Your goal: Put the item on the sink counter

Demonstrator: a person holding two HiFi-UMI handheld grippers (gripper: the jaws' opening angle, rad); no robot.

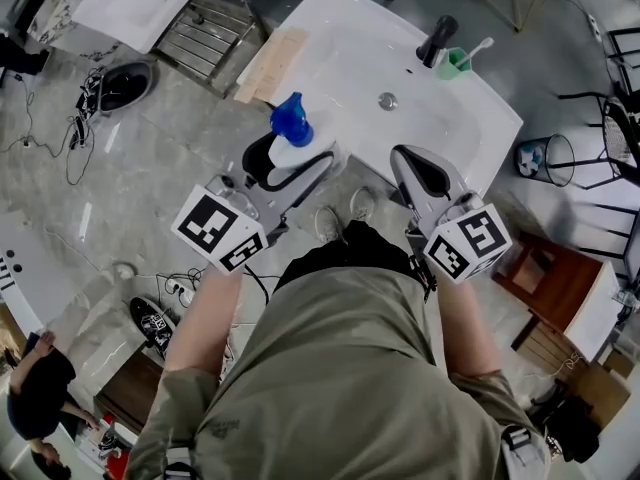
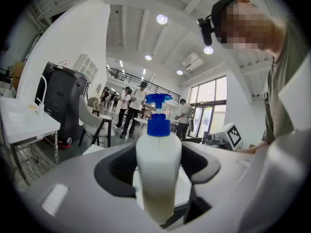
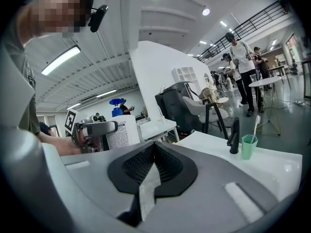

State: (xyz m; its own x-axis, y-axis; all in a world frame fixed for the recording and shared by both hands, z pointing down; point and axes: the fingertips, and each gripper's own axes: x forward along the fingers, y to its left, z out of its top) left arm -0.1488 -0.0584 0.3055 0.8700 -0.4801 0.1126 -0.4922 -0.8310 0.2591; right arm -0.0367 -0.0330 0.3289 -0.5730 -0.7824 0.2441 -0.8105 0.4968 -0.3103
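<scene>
Item: white plastic pump bottle with a blue pump head (image 1: 293,133), upright, clamped by the body between the fingers (image 2: 73,188) of the left gripper (image 1: 290,163). The fingers are closed on it from both sides, and the pump head stands clear above them.

Position: the bottle is at the near-left edge of the white sink table (image 1: 340,53), over the rim rather than well in. No view shows its base, so I cannot tell whether it touches the surface or is just above it.

Right gripper (image 1: 425,173): fingers (image 3: 218,178) pressed together with nothing between them. It is idle over the near edge, to the right of the bottle.

Far right of the table: black tap (image 1: 437,40), with a green cup (image 1: 458,62) holding a toothbrush just beside it. The drain (image 1: 388,100) is mid-basin, well apart from the bottle.

Progress, my estimate: carry is done and the bottle is at the table. Left to do: set it down flat, clear of the rim, then release the grip.
</scene>
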